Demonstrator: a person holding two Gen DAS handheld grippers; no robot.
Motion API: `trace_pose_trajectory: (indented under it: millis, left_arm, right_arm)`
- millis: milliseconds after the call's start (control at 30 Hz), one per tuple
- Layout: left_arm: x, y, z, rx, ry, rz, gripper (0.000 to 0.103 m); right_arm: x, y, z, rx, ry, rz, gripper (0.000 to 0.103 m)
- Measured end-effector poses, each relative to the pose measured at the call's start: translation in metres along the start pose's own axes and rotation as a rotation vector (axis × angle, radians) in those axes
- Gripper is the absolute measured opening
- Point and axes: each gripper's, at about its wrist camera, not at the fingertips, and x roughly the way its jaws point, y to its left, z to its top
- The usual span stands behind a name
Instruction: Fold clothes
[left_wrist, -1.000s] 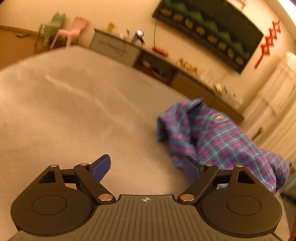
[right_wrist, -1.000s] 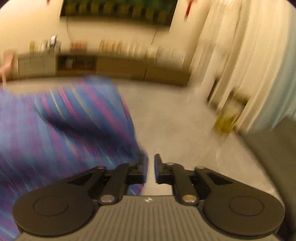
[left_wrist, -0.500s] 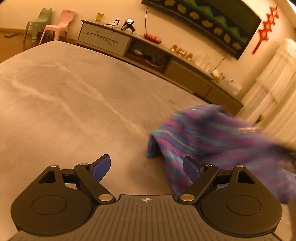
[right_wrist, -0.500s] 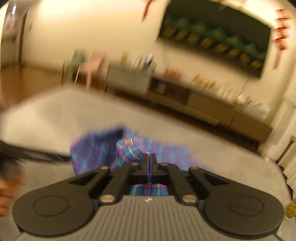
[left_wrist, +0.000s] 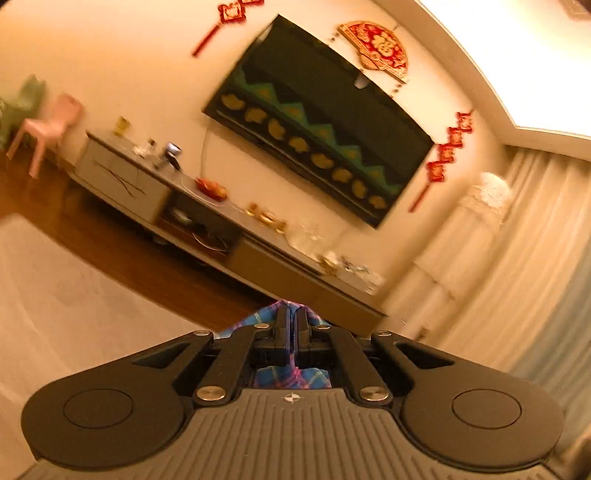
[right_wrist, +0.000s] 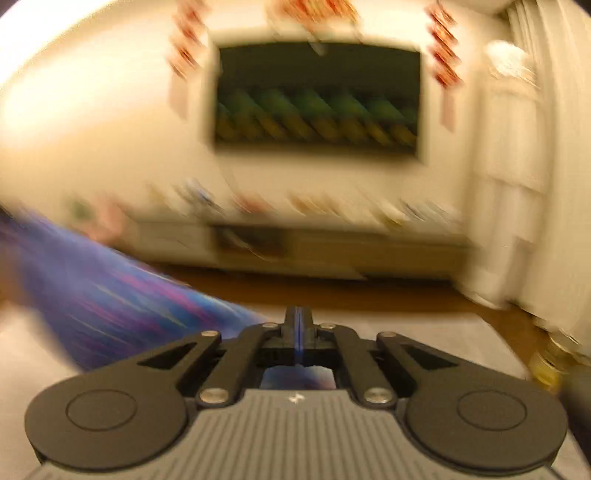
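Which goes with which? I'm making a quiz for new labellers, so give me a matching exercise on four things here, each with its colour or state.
Things:
1. left gripper
2. small chair
3. shirt
4. curtain

States or colours:
A. pink
B. blue and purple checks
C. shut on cloth
D. cream, hanging in folds

Pairs: 1-C, 2-A, 3-B, 4-D

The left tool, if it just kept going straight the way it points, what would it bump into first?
The left tool is shut on the plaid shirt. Beyond its tips lies open air over the wooden floor, then probably the long low cabinet; depth is uncertain.
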Motion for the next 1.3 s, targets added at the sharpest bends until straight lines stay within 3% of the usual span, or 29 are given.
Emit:
trace_pose_trajectory:
  millis: [33,67,133,167,233,267,300,367,400,433,500,567,633,667,700,767,833,900,1033,1133,1200,1267,1300]
  left_arm:
    - [0.023,-0.005,-0.007,0.051,0.084,0.081,0.003]
    - [0.046,-0.01,-0.013,0.103,0.168,0.163,0.003]
    - [0.066,0.002,-0.038,0.139,0.274,0.287,0.003]
    - [0.057,0.016,-0.05,0.114,0.268,0.281,0.007]
    - [0.032,0.047,-0.071,0.034,0.245,0.249,0.021]
    - [0.02,0.064,-0.083,-0.008,0.252,0.25,0.029]
    - [0.009,0.081,-0.096,-0.05,0.258,0.251,0.031]
    - [-0.009,0.107,-0.119,-0.117,0.286,0.248,0.032]
    - [-0.011,0.112,-0.13,-0.13,0.317,0.241,0.032]
    - [-0.013,0.117,-0.14,-0.144,0.347,0.234,0.032]
    - [-0.009,0.116,-0.147,-0.151,0.363,0.223,0.033]
    - [-0.003,0.112,-0.151,-0.154,0.367,0.214,0.046]
    - [0.002,0.108,-0.155,-0.157,0.372,0.204,0.047]
    - [0.006,0.107,-0.157,-0.153,0.372,0.198,0.047]
    - [0.007,0.109,-0.155,-0.144,0.359,0.195,0.047]
    - [0.0,0.115,-0.146,-0.122,0.302,0.201,0.046]
    - [-0.022,0.12,-0.132,-0.095,0.214,0.226,0.046]
    - [-0.03,0.107,-0.133,-0.052,0.204,0.209,0.046]
    - [-0.038,0.073,-0.142,0.044,0.218,0.156,0.046]
    - [-0.044,0.048,-0.148,0.115,0.229,0.115,0.049]
    - [-0.049,0.031,-0.153,0.163,0.236,0.089,0.051]
    - [-0.053,0.015,-0.157,0.21,0.243,0.062,0.067]
    - [-0.055,0.006,-0.159,0.234,0.246,0.048,0.07]
  right_arm:
    - [0.005,0.0,-0.006,-0.001,0.011,-0.013,0.007]
    - [0.009,0.0,-0.012,-0.002,0.022,-0.026,0.016]
    - [0.019,-0.001,-0.024,-0.005,0.043,-0.053,0.017]
    - [0.023,-0.001,-0.03,-0.006,0.054,-0.066,0.017]
    - [0.033,-0.001,-0.042,-0.008,0.076,-0.092,0.039]
    - [0.037,-0.001,-0.048,-0.01,0.086,-0.104,0.06]
    - [0.017,0.019,-0.061,-0.123,0.057,-0.023,0.069]
    - [-0.022,0.06,-0.088,-0.349,-0.002,0.139,0.076]
    - [-0.029,0.083,-0.104,-0.516,-0.026,0.162,0.089]
    - [-0.036,0.105,-0.119,-0.683,-0.05,0.184,0.094]
    - [-0.024,0.138,-0.146,-0.965,-0.098,0.137,0.095]
    - [-0.003,0.163,-0.167,-1.19,-0.112,0.099,0.096]
    - [0.022,0.181,-0.172,-1.275,-0.092,0.093,0.086]
    - [0.034,0.19,-0.173,-1.317,-0.082,0.09,0.028]
    - [0.038,0.196,-0.162,-1.281,-0.031,0.087,0.005]
    - [0.008,0.188,-0.11,-1.0,-0.093,0.113,0.002]
    - [-0.049,0.152,-0.061,-0.67,-0.17,0.193,0.002]
    - [-0.086,0.111,-0.05,-0.512,-0.17,0.255,0.002]
    - [-0.05,0.046,-0.1,-0.426,0.082,0.105,0.004]
    - [-0.005,-0.011,-0.124,-0.187,0.29,0.06,0.01]
    - [-0.005,-0.054,-0.118,0.169,0.271,0.166,0.022]
    - [0.001,-0.088,-0.113,0.46,0.242,0.234,0.034]
    - [0.008,-0.101,-0.11,0.572,0.226,0.249,0.048]
